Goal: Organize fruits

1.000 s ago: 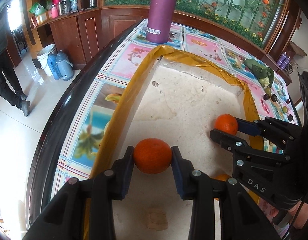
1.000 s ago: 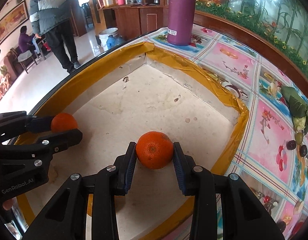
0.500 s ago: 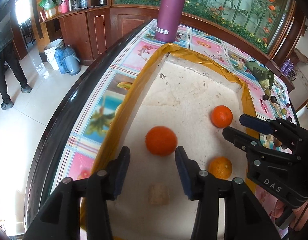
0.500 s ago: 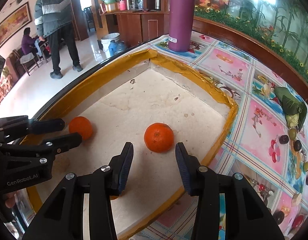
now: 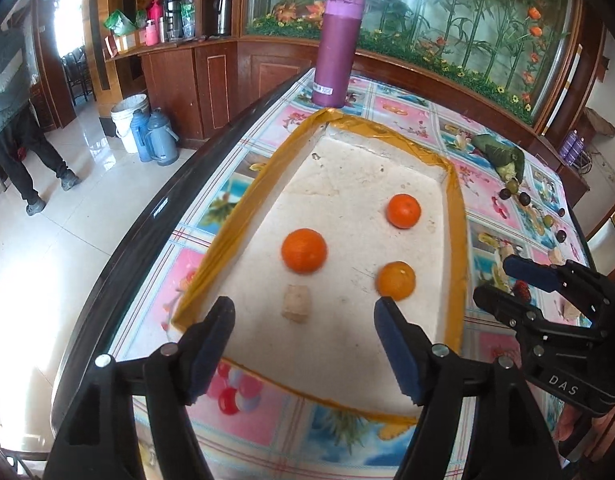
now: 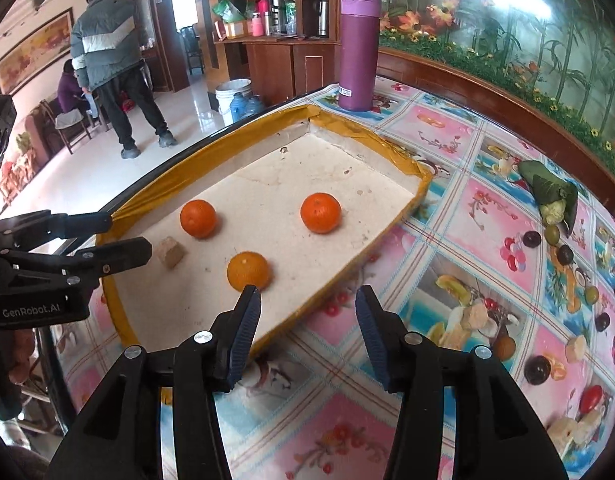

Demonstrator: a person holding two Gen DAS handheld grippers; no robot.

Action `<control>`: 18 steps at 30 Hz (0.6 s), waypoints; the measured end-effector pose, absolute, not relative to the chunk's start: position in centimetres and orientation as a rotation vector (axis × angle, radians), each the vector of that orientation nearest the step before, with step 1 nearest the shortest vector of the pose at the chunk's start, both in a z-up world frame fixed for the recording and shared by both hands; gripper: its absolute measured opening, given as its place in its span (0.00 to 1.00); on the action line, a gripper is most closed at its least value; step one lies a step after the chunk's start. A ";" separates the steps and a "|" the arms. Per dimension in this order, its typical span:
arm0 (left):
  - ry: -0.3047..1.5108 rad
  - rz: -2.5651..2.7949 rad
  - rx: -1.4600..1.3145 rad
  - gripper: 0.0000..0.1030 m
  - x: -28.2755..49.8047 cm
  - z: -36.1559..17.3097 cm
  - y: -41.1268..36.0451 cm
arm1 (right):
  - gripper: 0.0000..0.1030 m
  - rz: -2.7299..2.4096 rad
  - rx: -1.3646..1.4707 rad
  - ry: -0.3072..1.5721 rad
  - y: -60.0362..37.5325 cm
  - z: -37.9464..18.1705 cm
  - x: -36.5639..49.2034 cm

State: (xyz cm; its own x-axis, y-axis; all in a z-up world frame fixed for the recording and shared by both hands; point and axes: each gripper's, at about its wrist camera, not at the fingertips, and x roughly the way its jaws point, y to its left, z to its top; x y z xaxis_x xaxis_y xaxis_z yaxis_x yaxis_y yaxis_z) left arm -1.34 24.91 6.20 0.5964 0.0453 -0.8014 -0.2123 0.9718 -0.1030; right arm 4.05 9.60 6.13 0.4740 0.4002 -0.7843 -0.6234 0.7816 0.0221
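Looking along your left gripper (image 5: 303,330), you have its fingers spread wide and empty; ahead lie three oranges in the foam tray (image 5: 231,240), the nearest orange (image 5: 395,281) just past the right fingertip.

From the right gripper (image 6: 307,308), also open and empty, that orange (image 6: 249,271) sits by the left fingertip.

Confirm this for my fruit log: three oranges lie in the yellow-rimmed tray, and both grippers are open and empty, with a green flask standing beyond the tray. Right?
Nearly. The flask is purple, not green, as the right wrist view shows. The rest holds.
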 end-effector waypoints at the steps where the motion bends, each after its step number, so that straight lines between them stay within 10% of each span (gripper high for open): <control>1: 0.919 0.149 -0.190 0.75 -1.6 6.3 24.5 | 0.54 0.632 -0.283 0.872 9.0 6.2 3.7; 18: 0.935 -0.032 -0.132 0.79 -2.7 6.7 12.7 | 0.64 0.421 -0.154 0.869 -6.4 6.2 -0.9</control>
